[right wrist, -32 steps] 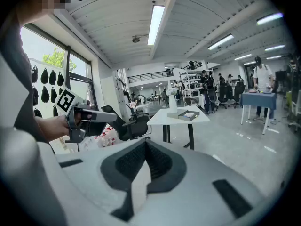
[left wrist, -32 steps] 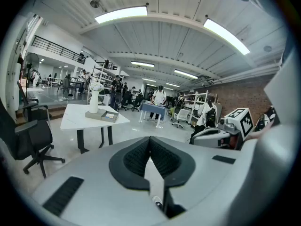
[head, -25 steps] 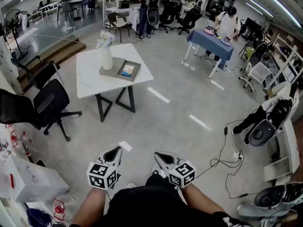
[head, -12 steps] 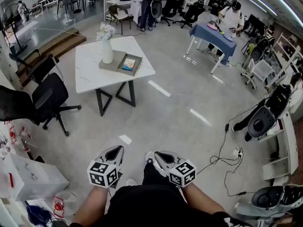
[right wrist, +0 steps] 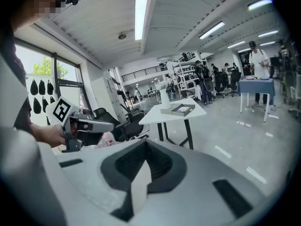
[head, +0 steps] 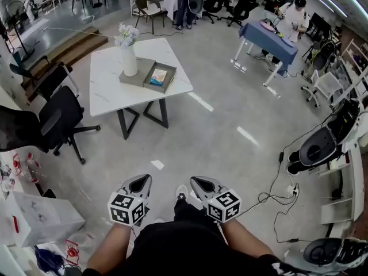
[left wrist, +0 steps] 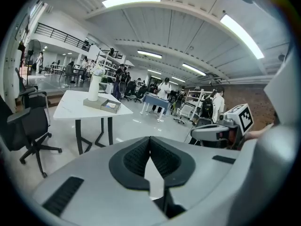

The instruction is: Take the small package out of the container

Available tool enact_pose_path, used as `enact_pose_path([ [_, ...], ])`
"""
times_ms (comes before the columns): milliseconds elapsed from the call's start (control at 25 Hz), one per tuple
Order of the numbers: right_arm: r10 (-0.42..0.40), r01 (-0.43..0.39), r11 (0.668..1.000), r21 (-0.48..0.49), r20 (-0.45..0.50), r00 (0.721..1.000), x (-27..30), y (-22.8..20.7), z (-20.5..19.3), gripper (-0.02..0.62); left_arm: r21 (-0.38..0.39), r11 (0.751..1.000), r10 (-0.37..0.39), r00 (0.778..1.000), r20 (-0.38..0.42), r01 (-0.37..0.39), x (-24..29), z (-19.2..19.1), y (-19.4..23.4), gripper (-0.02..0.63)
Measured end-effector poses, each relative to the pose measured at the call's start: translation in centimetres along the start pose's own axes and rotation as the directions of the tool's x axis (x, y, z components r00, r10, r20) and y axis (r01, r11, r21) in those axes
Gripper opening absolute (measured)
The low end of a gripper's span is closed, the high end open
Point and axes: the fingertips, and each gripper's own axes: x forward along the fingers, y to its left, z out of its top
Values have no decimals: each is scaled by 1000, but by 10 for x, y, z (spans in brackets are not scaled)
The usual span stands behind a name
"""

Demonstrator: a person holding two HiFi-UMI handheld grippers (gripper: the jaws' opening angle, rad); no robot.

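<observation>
A white table stands well ahead of me across the floor. On it lies a flat grey container with a small blue-and-white package inside, next to a white vase of flowers. The container shows small in the left gripper view and again in the right gripper view. My left gripper and right gripper are held low in front of my body, side by side, far from the table. Both are shut with nothing between the jaws.
Black office chairs stand left of the table. A white box and clutter sit at my near left. Cables and grey machines lie at the right. A person stands at a blue table at the far right.
The table and container have drifted a little lower and nearer in the head view as I step forward. Both grippers keep the same pose and stay shut.
</observation>
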Motion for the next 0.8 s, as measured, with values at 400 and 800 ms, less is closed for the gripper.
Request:
enact_pose_path([
  [400,105,-105,994,-26,4,994,67,-81,79,-2,16,998,60,998,14,-60,98,79,26,2],
  [800,204,-206,977,-48,-35,978,107,-148,111,-1,3,992,125,992,1,-125,170,111,32,2],
])
